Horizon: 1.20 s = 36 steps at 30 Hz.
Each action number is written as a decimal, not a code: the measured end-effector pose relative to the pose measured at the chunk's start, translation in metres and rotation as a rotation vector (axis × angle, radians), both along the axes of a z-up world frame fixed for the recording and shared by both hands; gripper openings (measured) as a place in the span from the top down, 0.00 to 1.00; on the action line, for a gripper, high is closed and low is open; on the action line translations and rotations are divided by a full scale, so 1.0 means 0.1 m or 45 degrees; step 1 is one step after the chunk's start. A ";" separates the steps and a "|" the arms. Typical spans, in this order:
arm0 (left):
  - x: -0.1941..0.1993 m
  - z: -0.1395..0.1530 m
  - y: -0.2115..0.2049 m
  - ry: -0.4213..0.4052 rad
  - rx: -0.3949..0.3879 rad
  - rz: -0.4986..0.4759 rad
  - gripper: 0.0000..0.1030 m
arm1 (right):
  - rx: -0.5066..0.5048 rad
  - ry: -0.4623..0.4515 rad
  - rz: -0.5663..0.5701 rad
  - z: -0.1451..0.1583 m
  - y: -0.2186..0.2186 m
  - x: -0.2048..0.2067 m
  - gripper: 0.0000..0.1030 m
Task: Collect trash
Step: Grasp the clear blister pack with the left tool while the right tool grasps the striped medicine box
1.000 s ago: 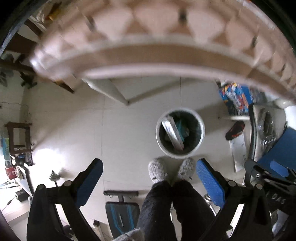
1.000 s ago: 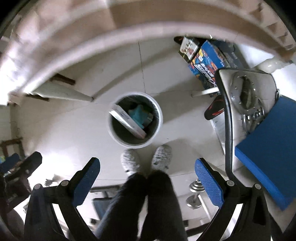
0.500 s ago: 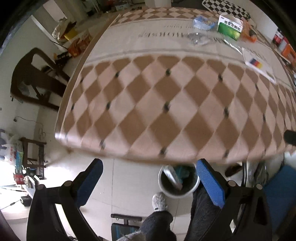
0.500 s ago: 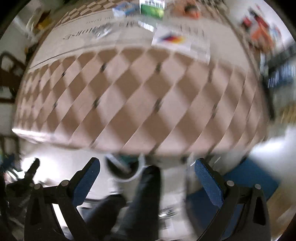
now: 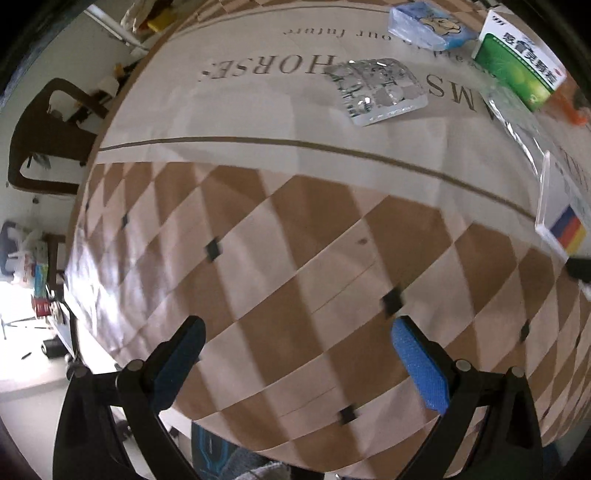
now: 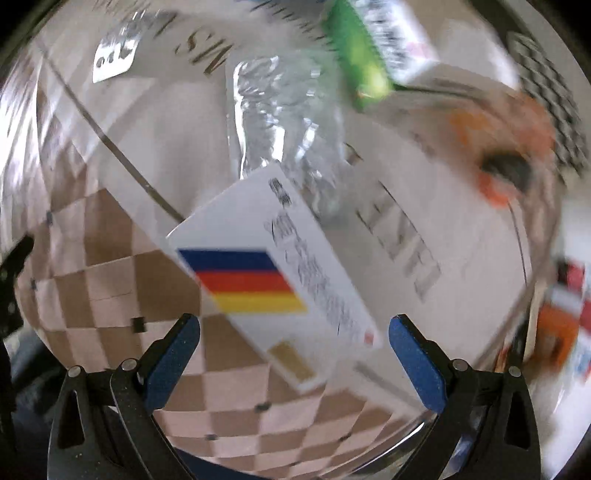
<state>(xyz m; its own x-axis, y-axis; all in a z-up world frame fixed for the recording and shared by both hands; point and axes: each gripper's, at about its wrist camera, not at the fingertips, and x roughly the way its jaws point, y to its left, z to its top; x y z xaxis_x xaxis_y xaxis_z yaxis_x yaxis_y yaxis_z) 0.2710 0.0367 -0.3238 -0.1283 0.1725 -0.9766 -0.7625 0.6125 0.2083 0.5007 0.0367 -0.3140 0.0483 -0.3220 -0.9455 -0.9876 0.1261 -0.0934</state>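
Swinging up from the floor bin that filled both views a second ago, the two grippers now look across the worktop, so the drop-off seems done and the next piece of trash is being sought.

Going left to right: the left gripper [image 5: 295, 354] hovers empty over the near-left part of the worktop [image 5: 258, 229], above the brown-and-cream diamond cloth, its blue fingers [image 5: 421, 369] spread wide with nothing between them. Toward the far edge, on the lettered cream band of the cloth, lies a clear blister pack [image 5: 376, 90]. Beyond it, near the far edge, sits a blue tissue pack [image 5: 428, 24], and just right of that a green-and-white box [image 5: 517, 62]. A clear plastic wrapper [image 5: 517, 114] trails from the green box toward the right edge, with something orange [image 5: 572, 110] past it, too blurred to name.

The right gripper [image 6: 293, 354] is likewise empty, its fingers [image 6: 413, 365] wide apart, and a white box with blue, red and yellow stripes [image 6: 273, 273] lies just ahead of them on the near-right part of the worktop. That view is smeared with motion, so I judge the gripper is mid-approach. The striped box looks the likeliest next pick; the fingers appear wide enough to straddle its short side. Being light card, it could skid on the cloth if one finger touches first.
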 end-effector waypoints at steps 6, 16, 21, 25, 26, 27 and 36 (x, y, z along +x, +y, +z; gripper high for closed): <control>0.16 0.03 0.11 0.022 -0.009 0.012 0.00 | -0.013 0.124 0.035 -0.20 0.02 0.09 0.10; 0.41 0.20 1.03 -0.198 -0.153 0.284 0.00 | 0.209 0.187 -0.868 0.05 -0.67 0.89 0.14; 0.64 0.02 1.43 -0.243 -0.246 0.336 0.00 | 0.317 0.053 -1.420 0.08 -1.15 1.48 0.14; 0.83 -0.12 1.57 -0.195 -0.262 0.297 0.06 | 0.240 0.062 -1.505 -0.08 -1.18 1.69 0.14; 0.86 -0.15 1.58 -0.177 -0.260 0.288 0.16 | 0.236 0.073 -1.488 -0.10 -1.16 1.72 0.10; 0.87 -0.16 1.58 -0.161 -0.247 0.280 0.17 | 0.238 0.073 -1.470 -0.11 -1.15 1.74 0.08; 1.02 0.03 1.26 -0.172 -0.133 0.149 0.49 | 0.200 -0.057 -1.200 -0.15 -0.81 1.61 0.07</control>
